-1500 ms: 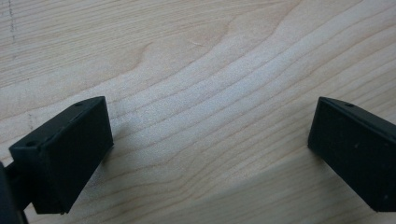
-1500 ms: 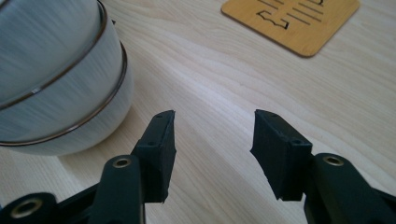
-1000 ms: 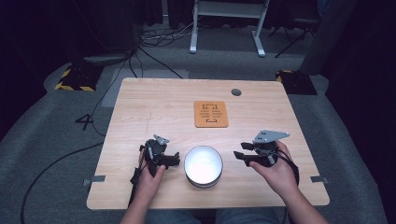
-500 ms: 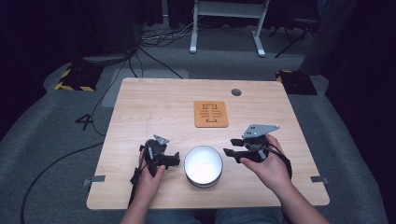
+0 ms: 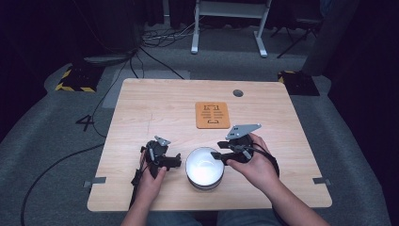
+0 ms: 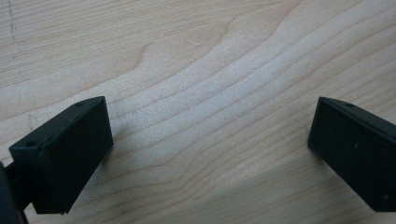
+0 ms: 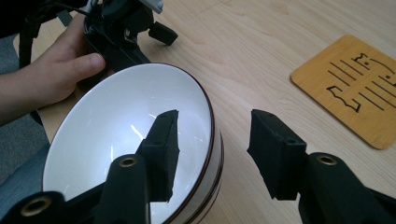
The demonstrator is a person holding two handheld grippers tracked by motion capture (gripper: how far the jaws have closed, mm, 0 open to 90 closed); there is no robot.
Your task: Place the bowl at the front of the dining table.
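Two tongs spread, right tongs (image 7: 212, 140) astride white bowl (image 5: 203, 167) rim, wooden table (image 5: 155, 103), dark room.

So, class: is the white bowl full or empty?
Empty. In the right gripper view the bowl shows a bare, glossy white inside, with one jaw of the open right gripper over it and the other outside its rim.

The white bowl (image 5: 204, 167) stands near the front edge of the bench (image 5: 141, 101), flanked closely by the left tool (image 5: 176, 162) and the right tool (image 5: 216, 154), whose open jaws straddle the rim. The wooden trivet (image 5: 212, 114) lies behind the bowl, apart. The left, right and rear bench areas offer open passage.
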